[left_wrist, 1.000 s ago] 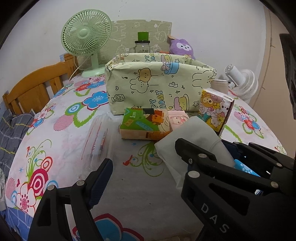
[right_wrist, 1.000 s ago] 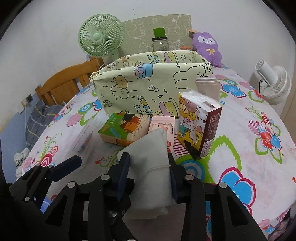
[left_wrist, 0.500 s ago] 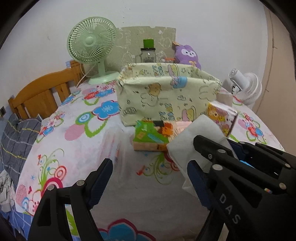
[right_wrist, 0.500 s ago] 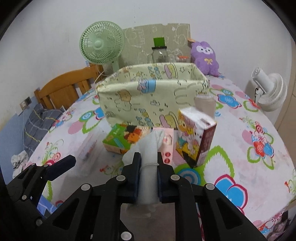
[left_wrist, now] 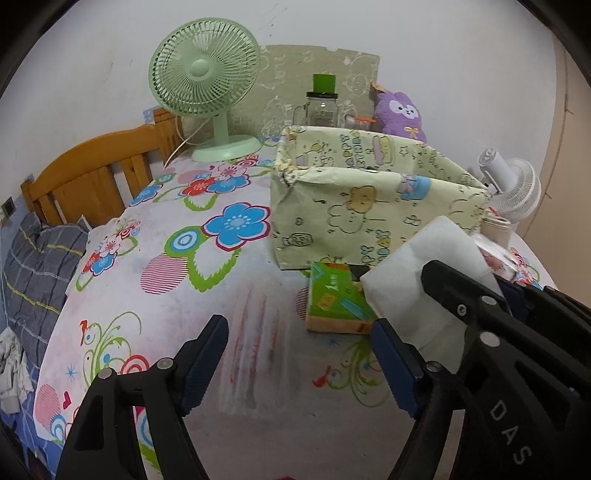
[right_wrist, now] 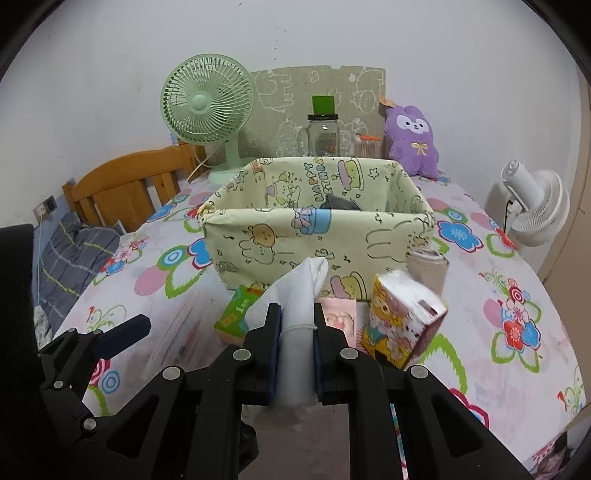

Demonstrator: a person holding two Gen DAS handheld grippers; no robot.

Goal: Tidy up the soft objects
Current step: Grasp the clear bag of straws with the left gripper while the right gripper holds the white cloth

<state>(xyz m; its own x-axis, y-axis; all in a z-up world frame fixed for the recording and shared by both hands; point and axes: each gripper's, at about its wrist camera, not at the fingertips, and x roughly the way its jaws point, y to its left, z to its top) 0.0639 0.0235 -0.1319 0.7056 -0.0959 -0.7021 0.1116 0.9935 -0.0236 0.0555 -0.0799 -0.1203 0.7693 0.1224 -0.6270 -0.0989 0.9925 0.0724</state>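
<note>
R grip (right_wrist: 295,350) clamped on white cloth (right_wrist: 295,295), I hold it above table, short of bin (right_wrist: 317,229) | L grip (left_wrist: 299,362) jaws apart, closing a bit, nothing between

Ahead of your tool a plain white wall (right_wrist: 369,33) closes the room. A wooden headboard (right_wrist: 122,181) stands far left, with a flower-print tabletop (right_wrist: 491,332) below, evenly lit.
</note>
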